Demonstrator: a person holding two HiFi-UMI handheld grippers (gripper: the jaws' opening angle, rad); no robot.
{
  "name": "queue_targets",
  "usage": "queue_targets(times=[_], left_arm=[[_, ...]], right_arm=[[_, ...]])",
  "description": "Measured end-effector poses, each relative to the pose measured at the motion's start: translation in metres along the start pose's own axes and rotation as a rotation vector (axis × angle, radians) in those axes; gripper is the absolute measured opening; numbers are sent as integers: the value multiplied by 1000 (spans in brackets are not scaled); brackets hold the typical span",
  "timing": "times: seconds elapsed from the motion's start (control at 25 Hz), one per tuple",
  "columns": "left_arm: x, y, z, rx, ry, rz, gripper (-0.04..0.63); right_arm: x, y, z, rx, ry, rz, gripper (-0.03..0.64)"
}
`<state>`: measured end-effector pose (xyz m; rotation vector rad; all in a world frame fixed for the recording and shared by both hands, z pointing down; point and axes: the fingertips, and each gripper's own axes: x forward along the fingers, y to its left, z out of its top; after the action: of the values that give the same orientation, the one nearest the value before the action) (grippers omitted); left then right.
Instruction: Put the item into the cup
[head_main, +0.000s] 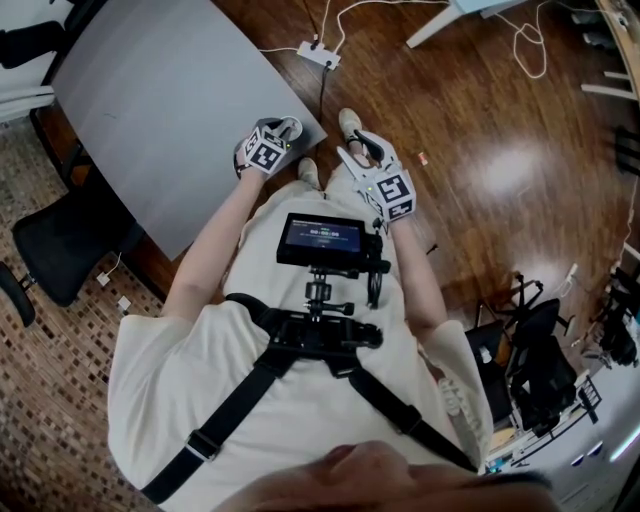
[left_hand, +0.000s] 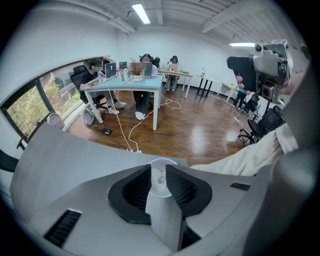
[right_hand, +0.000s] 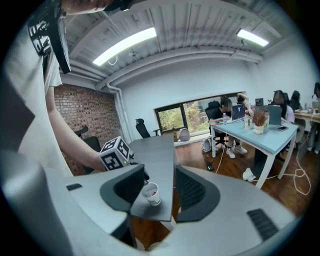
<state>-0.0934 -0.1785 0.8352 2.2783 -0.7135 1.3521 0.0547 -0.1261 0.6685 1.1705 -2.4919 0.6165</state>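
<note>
cup gripped at the counter's corner

the left claw (left_hand: 159, 171) is gripping the white cup (left_hand: 161, 189) over the corner of the grey counter (left_hand: 60, 160), one jaw pressing on each side. a small pale item (left_hand: 160, 176) is lying inside the cup. the right claw (right_hand: 160, 173) is hanging open and empty nearby, its jaws facing the cup.

Cup (right_hand: 151, 193) sits at table's (right_hand: 157, 162) corner, inside the left gripper (left_hand: 159, 172).
</note>
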Motion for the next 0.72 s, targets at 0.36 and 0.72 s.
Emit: queue_targets(times=[0.36, 0.72], left_arm=[[-46, 2, 21, -163, -203, 21, 95], [-81, -7, 26, -340, -406, 16, 95]], right_arm=[[1, -16, -4, -4, -12, 23, 210], [-2, -41, 10, -6, -50, 12, 210]])
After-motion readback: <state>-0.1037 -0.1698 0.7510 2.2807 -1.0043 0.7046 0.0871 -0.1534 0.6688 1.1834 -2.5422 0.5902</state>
